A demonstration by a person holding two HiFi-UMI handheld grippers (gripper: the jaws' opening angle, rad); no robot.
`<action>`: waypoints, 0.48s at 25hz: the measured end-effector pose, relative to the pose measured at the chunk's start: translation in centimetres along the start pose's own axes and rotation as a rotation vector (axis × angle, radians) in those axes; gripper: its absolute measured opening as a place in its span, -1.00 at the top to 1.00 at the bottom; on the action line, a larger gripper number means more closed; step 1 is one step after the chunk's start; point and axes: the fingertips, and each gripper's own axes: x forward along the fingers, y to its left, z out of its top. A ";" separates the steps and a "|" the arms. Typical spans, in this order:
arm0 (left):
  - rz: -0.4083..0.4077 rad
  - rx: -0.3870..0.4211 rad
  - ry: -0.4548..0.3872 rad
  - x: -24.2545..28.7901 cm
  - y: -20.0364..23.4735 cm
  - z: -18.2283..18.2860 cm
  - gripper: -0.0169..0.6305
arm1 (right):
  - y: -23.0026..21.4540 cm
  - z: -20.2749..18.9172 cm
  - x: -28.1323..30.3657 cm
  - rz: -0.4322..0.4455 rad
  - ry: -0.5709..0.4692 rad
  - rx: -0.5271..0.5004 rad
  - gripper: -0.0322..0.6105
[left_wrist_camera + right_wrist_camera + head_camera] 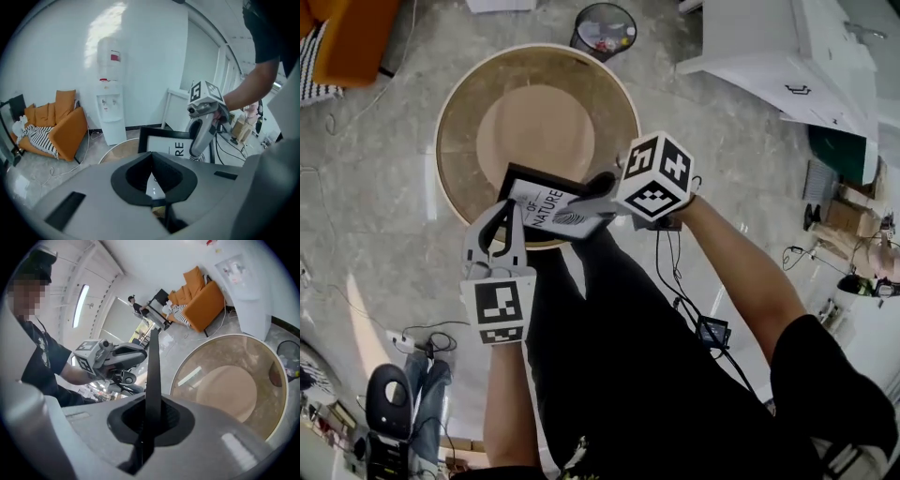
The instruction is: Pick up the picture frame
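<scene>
Black and thin, the frame point(546, 200) was up in the air, over the 6 o'clock edge of the round table point(441, 141). It touched nothing but the two grippers. Its white print faced up and it tilted a little.

The left gripper point(508, 210) was clamped tight on the frame's 8 o'clock corner. In the left gripper view the jaws were pinched on the near edge of the frame point(165, 143). The right gripper point(579, 210) was clamped on the 3 o'clock side. In the right gripper view the frame point(152, 376) ran edge-on, straight up between the closed jaws.

The step in hand looked like the lift itself, and it seemed nearly done.

To do it well, both grips should be kept tight and both hands should rise together. If one hand went faster, the frame would probably twist in the jaws. The hands should not pull apart or push together, as that could bend the frame or make it slip out. Slow and level would be best, well away from the table's rim.
</scene>
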 end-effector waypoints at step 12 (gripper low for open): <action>0.009 -0.041 -0.104 -6.6 -1.0 7.6 0.90 | 8.0 4.6 -6.7 -0.099 -0.327 0.023 0.88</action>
